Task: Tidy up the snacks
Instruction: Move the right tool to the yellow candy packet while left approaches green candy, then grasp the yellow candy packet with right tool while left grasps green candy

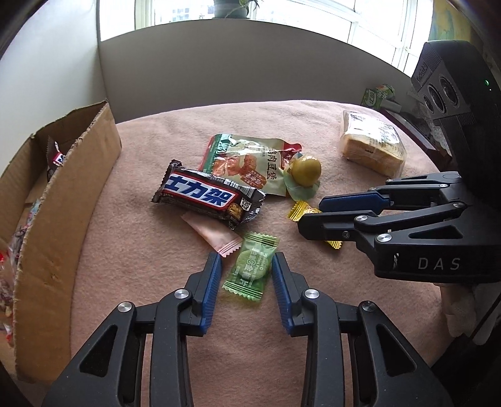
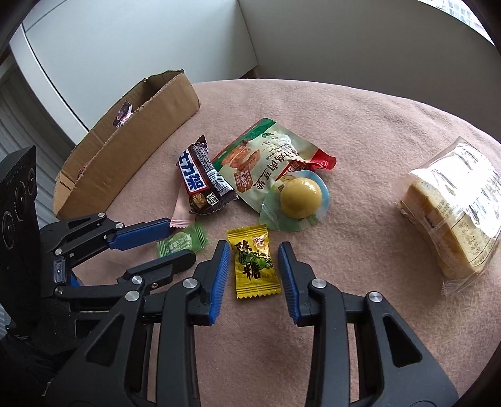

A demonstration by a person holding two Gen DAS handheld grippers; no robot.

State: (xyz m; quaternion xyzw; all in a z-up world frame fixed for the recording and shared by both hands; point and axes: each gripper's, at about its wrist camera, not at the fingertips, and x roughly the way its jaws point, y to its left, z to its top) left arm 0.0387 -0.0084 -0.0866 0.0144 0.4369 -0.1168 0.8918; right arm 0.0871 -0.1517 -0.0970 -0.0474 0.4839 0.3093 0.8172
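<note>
Bright window (image 1: pixel 328 18) — white wall (image 2: pixel 141 40)

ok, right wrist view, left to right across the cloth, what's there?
Left gripper → box → Snickers bar → yellow candy, between the right gripper's open jaws → yellow ball → bread pack.

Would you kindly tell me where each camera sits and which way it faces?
Left wrist: rides on the left gripper, looking along its open jaws at the green candy; the right gripper enters from the right.
Right wrist: rides on the right gripper, its open jaws around the yellow candy; the left gripper shows at left.
Shared: the Snickers bar, cardboard box and pink cloth.
</note>
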